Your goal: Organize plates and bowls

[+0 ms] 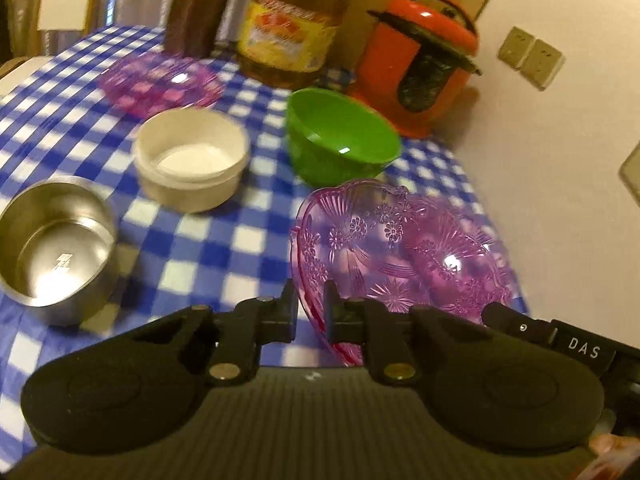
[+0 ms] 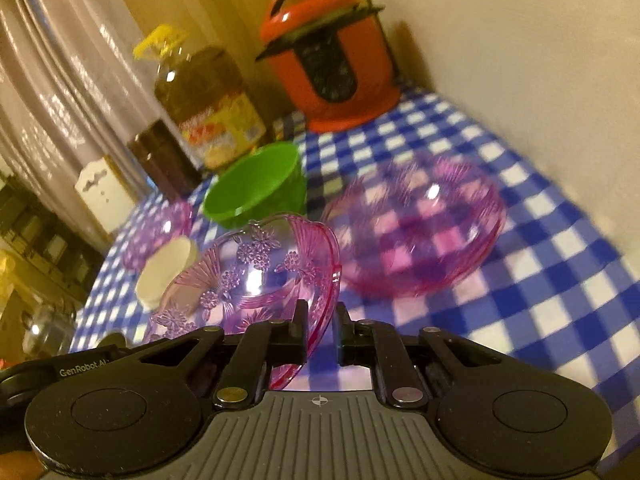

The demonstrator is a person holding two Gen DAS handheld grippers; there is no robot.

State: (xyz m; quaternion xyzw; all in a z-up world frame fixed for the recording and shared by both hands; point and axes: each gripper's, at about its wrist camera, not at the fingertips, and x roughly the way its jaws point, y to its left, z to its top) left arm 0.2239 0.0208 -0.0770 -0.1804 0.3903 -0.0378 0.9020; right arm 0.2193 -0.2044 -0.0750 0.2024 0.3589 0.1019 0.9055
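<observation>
Both tools (image 1: 310, 304) (image 2: 320, 322) on pink dish (image 1: 400, 248) rim

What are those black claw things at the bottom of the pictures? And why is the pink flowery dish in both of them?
Those black claws are grippers, like big tweezers. A person holds one in each hand, and each has a small camera looking out along its two fingers. So one picture comes from the left gripper and the other from the right gripper.

The pink flowery dish shows twice because both grippers pinch its rim, one on each side, and hold it tilted.

On the blue checked tablecloth you can see a steel bowl, a white tub, a green bowl and two more purple dishes: one far back, one ribbed. Behind stand a red cooker and a big oil bottle.
</observation>
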